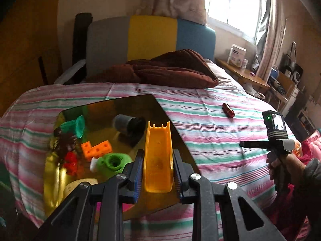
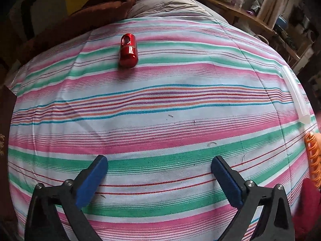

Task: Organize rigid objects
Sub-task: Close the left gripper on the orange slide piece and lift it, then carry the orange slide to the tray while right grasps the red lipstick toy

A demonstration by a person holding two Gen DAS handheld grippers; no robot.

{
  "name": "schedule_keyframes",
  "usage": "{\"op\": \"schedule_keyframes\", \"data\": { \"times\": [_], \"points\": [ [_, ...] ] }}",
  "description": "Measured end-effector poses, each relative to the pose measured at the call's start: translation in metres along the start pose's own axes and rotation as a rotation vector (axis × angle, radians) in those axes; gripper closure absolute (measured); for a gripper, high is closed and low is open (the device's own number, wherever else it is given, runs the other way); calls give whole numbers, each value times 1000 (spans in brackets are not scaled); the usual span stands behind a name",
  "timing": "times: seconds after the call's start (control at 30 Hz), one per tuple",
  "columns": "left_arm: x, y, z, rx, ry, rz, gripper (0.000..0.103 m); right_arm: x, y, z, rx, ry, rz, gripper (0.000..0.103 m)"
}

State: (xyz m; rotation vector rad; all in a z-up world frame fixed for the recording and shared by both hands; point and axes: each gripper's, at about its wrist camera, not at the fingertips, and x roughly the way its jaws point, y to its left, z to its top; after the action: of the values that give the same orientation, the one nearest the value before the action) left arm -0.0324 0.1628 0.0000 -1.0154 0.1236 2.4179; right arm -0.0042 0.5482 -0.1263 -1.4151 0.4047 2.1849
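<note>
- The left tool is clamped on a yellow plastic channel piece, its pads pressing both long sides. The piece hangs above the near right part of a dark reflective tray lying on the striped bed cover.
- The channel's long axis runs straight away from the left tool, in line with its fingers, so setting it down in the tray looks like a matter of lowering, not turning.
- The right tool is released and empty, jaws spread wide over bare cover.
- A red glossy capsule-shaped object lies ahead of the right tool, well apart and slightly left of its centre line. Its long axis points roughly away from the tool, so the open jaws would straddle its narrow width.
- The right tool is judged nearer the red object; the left is occupied.
- The tray already holds orange cubes, a green ring-shaped piece and a dark cup on its side.
- Blur and reflections muddle the tray's left end; the red and brown items there cannot be identified.
- An orange ribbed thing and a pale translucent strip are cut off at the right edge.
</note>
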Motion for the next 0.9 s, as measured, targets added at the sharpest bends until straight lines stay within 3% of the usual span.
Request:
{"op": "schedule_keyframes", "data": {
  "times": [0.33,0.6,0.73,0.8,0.9],
  "points": [
    [-11,41,-21,-67,19,64,77,-7,3,-8,-24,-16,-29,3],
    [-15,76,-35,-117,43,121,77,-16,25,8,-47,6,17,36],
    [-16,92,-42,-152,58,147,77,-25,31,38,-5,-47,68,32],
    [-18,96,-44,-157,61,160,77,-26,32,54,27,-67,101,16],
    [-19,99,-44,-156,64,177,77,-17,36,85,28,-87,72,12]
  ]
}}
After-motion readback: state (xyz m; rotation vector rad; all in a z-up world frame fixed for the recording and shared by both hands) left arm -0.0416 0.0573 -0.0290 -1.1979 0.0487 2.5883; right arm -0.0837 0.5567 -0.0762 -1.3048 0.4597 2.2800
